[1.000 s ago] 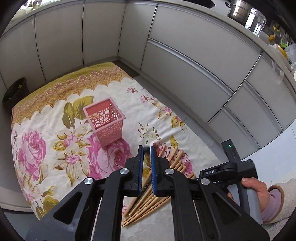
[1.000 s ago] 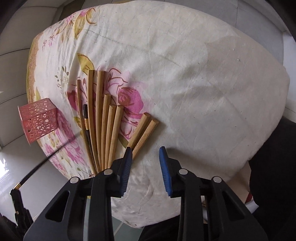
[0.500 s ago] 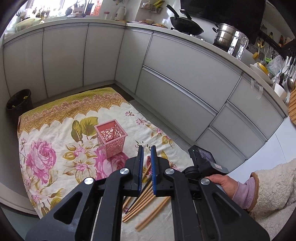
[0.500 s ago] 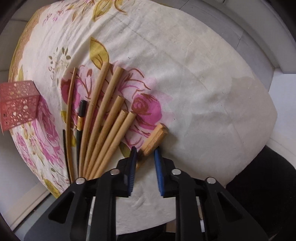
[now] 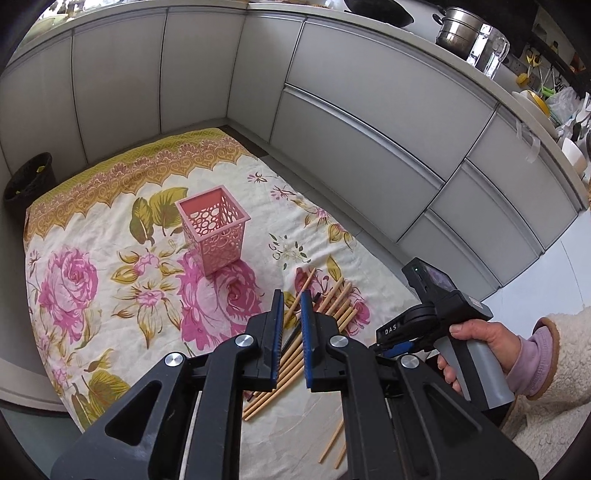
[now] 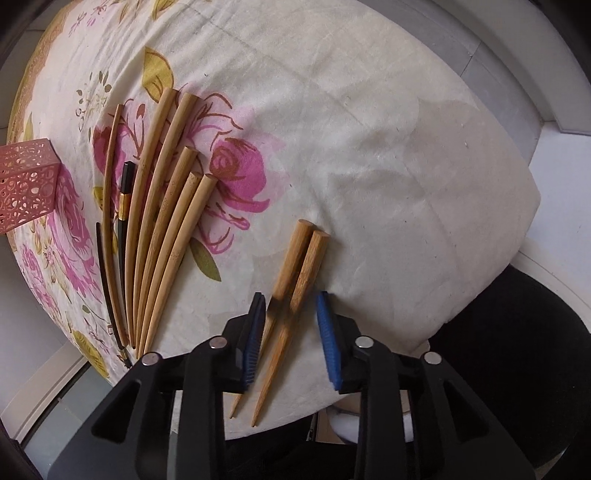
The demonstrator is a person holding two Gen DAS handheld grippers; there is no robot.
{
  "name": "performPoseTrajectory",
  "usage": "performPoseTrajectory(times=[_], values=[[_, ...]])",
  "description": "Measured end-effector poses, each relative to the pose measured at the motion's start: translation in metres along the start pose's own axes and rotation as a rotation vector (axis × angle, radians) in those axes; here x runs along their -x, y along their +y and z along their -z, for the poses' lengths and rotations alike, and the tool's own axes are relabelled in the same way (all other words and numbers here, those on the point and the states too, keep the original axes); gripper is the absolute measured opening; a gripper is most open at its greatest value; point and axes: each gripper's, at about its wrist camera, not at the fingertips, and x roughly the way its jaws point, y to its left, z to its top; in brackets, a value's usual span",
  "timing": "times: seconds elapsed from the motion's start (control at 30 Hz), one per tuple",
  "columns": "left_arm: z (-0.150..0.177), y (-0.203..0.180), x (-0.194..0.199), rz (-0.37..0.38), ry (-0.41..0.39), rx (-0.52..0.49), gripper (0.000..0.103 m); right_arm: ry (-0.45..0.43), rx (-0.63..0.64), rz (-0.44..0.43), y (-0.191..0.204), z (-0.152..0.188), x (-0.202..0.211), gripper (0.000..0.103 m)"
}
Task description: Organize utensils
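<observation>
Near the cloth's (image 6: 369, 110) front edge, right tongs (image 6: 291, 332) stand released, just opened, astride two chopsticks (image 6: 295, 277): light, stiff, slippery; best gripped mid-shaft; left tongs (image 5: 291, 332) clenched, empty.

Grey cabinets (image 5: 369, 122) line a corner; a steel pot (image 5: 456, 31) stands on the counter (image 5: 517, 107) above them.

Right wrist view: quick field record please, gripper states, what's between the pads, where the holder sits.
right gripper: open, jaws just opened wider
between pads: pair of bamboo chopsticks, lying on the floral cloth, not pressed
other chopsticks: fanned bundle of bamboo chopsticks with one black chopstick, left of the pair
pink lattice holder: upright, left edge of the view, looks empty
left gripper: shut, nothing held
</observation>
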Motion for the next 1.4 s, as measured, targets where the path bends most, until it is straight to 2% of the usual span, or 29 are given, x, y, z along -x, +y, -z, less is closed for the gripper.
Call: performPoseTrajectory(times=[0.13,0.27,0.5,0.67,0.73,0.83,1.0,1.13,1.23,1.4], values=[[0.0,-0.001,-0.003,0.004,0.012,0.001,0.008,-0.038,-0.006,-0.018,-0.009,0.006,-0.002,0.031],[0.0,-0.002,-0.006,0.005,0.025,-0.001,0.011,-0.044,-0.033,-0.049,-0.029,0.003,0.002,0.025],[-0.001,-0.015,-0.009,0.006,0.032,-0.016,0.011,-0.084,-0.048,-0.162,-0.051,0.003,0.014,0.026],[-0.001,-0.023,-0.012,0.004,0.038,-0.028,0.012,-0.095,-0.032,-0.095,-0.053,0.007,0.013,0.024],[-0.002,-0.026,-0.013,0.004,0.04,-0.034,0.013,-0.089,-0.038,-0.073,-0.04,0.006,0.009,0.018],[-0.001,-0.029,-0.015,0.001,0.047,-0.041,0.015,-0.077,-0.043,-0.076,-0.041,0.002,0.007,0.016],[-0.001,-0.04,-0.024,-0.008,0.078,-0.069,0.021,-0.104,0.025,0.011,-0.025,0.003,0.006,0.014],[0.002,-0.056,-0.037,-0.013,0.122,-0.102,0.025,-0.138,0.084,-0.026,-0.026,0.006,0.004,0.009],[0.007,-0.065,-0.054,-0.001,0.185,-0.108,0.026,-0.177,0.084,-0.071,-0.047,0.007,0.008,0.007],[0.026,-0.1,-0.121,0.044,0.377,-0.168,0.026,-0.209,0.041,-0.2,-0.099,-0.005,0.025,0.007]])
